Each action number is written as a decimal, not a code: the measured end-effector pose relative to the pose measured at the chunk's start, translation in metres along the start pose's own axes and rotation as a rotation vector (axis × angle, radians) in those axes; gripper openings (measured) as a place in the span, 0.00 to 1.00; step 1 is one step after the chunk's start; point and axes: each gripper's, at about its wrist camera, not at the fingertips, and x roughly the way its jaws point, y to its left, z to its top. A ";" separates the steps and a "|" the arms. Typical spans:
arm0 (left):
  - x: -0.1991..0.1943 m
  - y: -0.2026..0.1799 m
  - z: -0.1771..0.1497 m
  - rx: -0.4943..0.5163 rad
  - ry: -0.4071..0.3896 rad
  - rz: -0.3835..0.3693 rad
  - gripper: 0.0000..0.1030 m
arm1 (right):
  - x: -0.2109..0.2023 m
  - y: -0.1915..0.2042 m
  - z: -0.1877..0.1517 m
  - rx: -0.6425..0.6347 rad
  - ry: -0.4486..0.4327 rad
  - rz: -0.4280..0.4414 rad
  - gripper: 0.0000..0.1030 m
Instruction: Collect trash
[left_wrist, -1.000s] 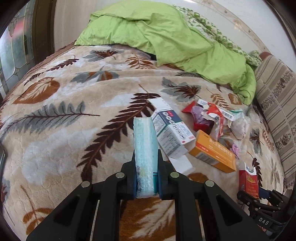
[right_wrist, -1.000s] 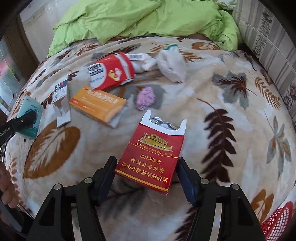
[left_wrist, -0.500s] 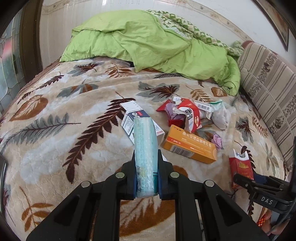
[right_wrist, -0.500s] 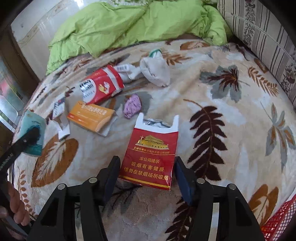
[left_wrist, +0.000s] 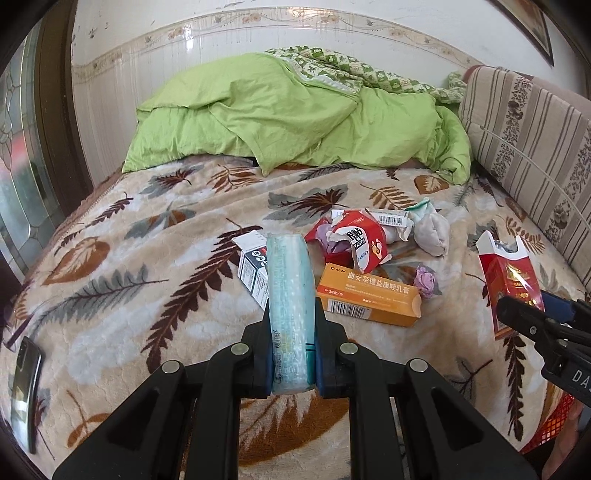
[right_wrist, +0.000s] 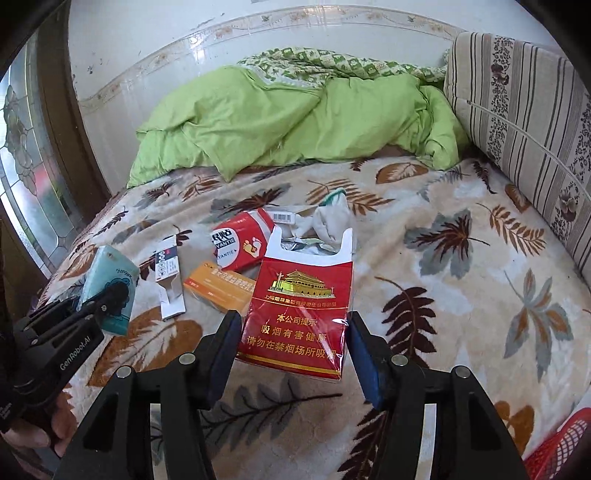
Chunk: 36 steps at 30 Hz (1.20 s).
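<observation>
Left gripper (left_wrist: 293, 354): its fingers are clamped narrow on a pale teal tissue pack (left_wrist: 290, 314), held edge-on and off the bed; the right wrist view shows the same pack from the side at far left.
Right gripper (right_wrist: 291, 350): its fingers press both sides of a red cigarette pack (right_wrist: 299, 314), which stands upright between them, its torn white top open and crumpled foil showing inside; the left wrist view shows it held above the blanket at the right edge.
Phone (left_wrist: 24, 384): a dark handset lying flat at the near left edge of the bed.
Red basket (right_wrist: 557, 446): a mesh rim just showing at the lower right corner, beside the bed.
Blanket (left_wrist: 129, 295): a beige leaf-print cover over the whole bed, with the loose trash lying mid-bed.
Orange box (left_wrist: 369, 295): a carton with a barcode, lying flat just beyond the left fingers.
White box (left_wrist: 253, 266): a black-and-white carton lying partly behind the tissue pack.
Purple wad (left_wrist: 426, 280): a small crumpled ball just right of the orange box.
Red wrapper (left_wrist: 360, 243): a torn red-and-white pack with a footprint mark, behind the orange box.
White crumpled paper (left_wrist: 432, 232): right of the red wrapper, touching it.
Green quilt (left_wrist: 295, 118): bunched up at the far end by the wall.
Striped cushion (left_wrist: 528, 147): along the bed's right side.
</observation>
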 end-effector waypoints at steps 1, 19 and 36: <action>-0.001 0.000 0.000 0.001 -0.003 0.003 0.14 | -0.001 0.001 0.000 -0.005 -0.006 0.000 0.60; -0.001 0.014 0.002 -0.046 -0.006 0.057 0.14 | -0.004 0.016 -0.001 -0.055 -0.033 0.007 0.60; -0.003 0.029 0.002 -0.082 -0.017 0.139 0.14 | -0.003 0.021 -0.002 -0.064 -0.037 0.008 0.60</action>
